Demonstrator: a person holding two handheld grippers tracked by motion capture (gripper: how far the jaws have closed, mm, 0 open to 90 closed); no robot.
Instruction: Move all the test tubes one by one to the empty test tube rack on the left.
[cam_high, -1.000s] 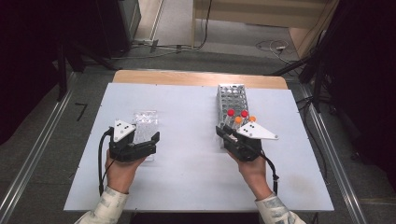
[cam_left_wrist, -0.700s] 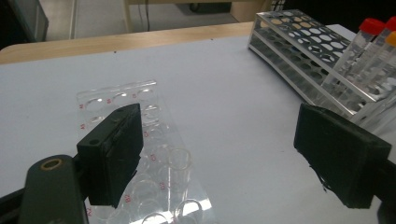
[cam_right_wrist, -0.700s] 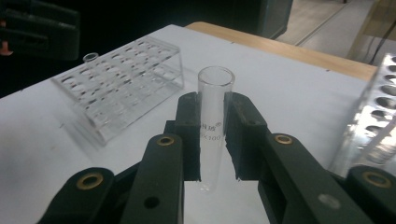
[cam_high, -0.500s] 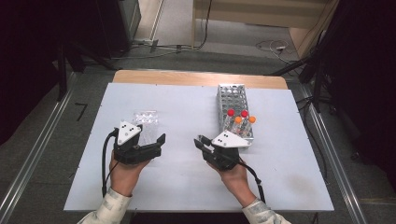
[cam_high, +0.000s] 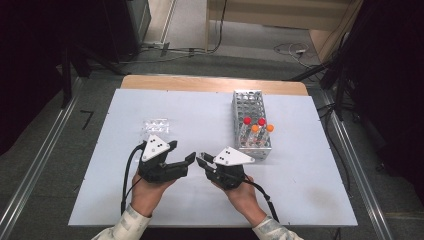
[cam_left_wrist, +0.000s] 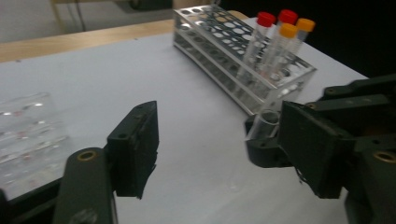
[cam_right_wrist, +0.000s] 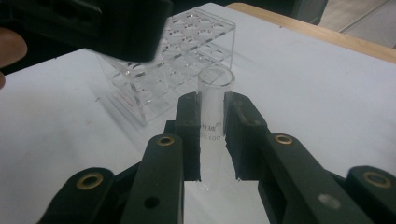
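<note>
An uncapped clear tube (cam_right_wrist: 214, 116) was clamped upright between the jaws of the right gripper (cam_right_wrist: 212, 135), low over the near middle of the white desk (cam_high: 200, 110). Its printed marking was too blurred to be read, and its lower end was lost behind the jaws. The left gripper (cam_left_wrist: 219, 140) was held just beside it, jaws spread apart around nothing. The metal rack (cam_high: 251, 122) with four capped tubes (cam_left_wrist: 280, 44) was seen far right; the clear plastic rack (cam_right_wrist: 173, 60) was partly hidden.
</note>
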